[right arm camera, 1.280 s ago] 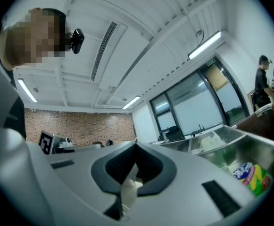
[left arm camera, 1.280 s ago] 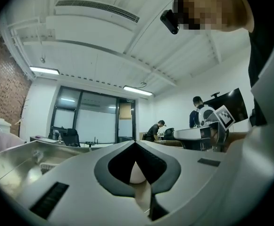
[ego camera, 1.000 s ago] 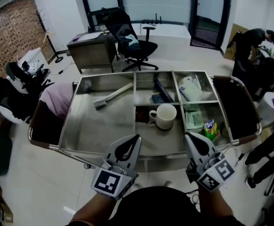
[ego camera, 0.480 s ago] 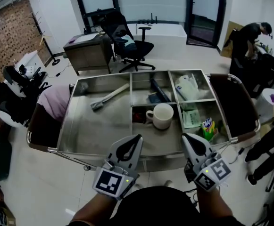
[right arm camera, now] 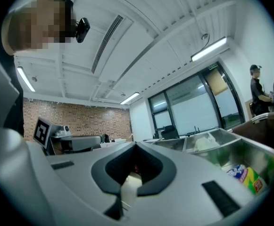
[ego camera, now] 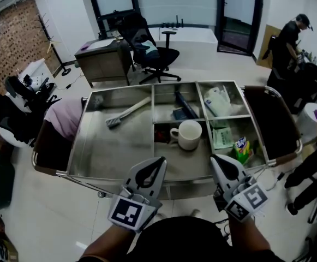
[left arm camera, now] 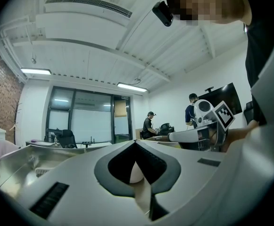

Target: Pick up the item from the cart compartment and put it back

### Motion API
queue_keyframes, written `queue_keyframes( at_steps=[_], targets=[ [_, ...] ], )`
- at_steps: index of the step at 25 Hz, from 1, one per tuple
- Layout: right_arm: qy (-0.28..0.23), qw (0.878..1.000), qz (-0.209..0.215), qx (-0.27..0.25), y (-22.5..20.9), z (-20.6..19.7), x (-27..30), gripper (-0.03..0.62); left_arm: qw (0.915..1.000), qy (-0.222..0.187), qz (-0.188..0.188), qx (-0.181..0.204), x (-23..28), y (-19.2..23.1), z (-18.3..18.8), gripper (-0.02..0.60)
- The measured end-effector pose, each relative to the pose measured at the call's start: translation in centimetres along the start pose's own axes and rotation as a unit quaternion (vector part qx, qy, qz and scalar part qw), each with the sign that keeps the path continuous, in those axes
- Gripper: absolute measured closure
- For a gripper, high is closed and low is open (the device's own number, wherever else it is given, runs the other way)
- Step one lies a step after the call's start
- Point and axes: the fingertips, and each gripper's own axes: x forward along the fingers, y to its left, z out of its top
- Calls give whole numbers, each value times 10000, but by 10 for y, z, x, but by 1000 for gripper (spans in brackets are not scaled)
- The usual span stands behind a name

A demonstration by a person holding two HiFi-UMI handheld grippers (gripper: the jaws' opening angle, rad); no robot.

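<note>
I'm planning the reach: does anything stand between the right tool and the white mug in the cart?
Nothing visible does. The right tool, shut, hovers over the cart's near rim. Only the compartment floor lies between it and the mug.

— What do we see at the far side of the floor?
— We see a black office chair (ego camera: 154, 49) just beside a grey table (ego camera: 105, 60).
— And at the edges?
— We see a brick wall (ego camera: 8, 42) at the left edge, and a person (ego camera: 289, 40) standing at the far right.
</note>
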Motion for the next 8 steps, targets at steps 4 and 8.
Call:
queue_keyframes(
  at_steps=[4, 8],
  targets=[
    [-22, 10000, 34, -88, 0, 1, 2, 583, 10000, -14, -18, 26, 1, -1, 0, 581],
    [22, 9999, 66, -134, 0, -1, 3, 583, 10000, -5, -43, 44, 3, -3, -1, 581]
  ],
)
